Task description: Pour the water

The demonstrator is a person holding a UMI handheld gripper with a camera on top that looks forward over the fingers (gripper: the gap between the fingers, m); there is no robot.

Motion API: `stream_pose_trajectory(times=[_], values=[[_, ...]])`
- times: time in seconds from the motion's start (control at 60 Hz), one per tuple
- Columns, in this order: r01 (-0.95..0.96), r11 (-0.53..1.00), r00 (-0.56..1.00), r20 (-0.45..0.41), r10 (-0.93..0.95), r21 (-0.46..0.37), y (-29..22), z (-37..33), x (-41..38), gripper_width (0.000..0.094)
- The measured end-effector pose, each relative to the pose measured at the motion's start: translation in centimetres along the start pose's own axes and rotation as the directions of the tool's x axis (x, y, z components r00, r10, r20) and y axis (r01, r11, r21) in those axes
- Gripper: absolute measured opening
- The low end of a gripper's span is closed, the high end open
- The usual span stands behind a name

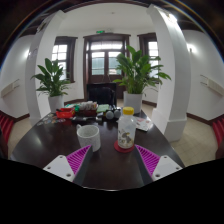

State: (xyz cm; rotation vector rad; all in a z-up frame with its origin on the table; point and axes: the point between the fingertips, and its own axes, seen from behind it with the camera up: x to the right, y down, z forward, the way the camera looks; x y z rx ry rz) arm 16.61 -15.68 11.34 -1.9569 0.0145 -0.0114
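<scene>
A white cup point(88, 136) stands on the dark round table point(45, 140), just ahead of my left finger. To its right a clear bottle with a yellow cap point(126, 129) stands upright on a red coaster point(125, 148), just ahead of my right finger. My gripper point(112, 162) is open, its magenta pads point(74, 160) spread wide with only bare tabletop between them. Neither finger touches the cup or the bottle.
Behind the cup and bottle lie a dark teapot point(110, 115), a red item point(66, 112) and small clutter. Two large potted plants point(135, 72) stand beyond the table, before windows and a white pillar point(172, 70). Red chairs point(7, 128) flank the table.
</scene>
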Motion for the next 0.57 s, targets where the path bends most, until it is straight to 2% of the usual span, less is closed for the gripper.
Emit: stream_pose_trajectory(times=[0.283,0.567], values=[[0.056,0.996,0.998,-0.024,-0.054,0.071,-4.4,-3.1,-2.4,0.0842],[0.054,0.992,0.998,0.02,-0.057,0.117,-7.5,-5.2,-6.1,0.0841]])
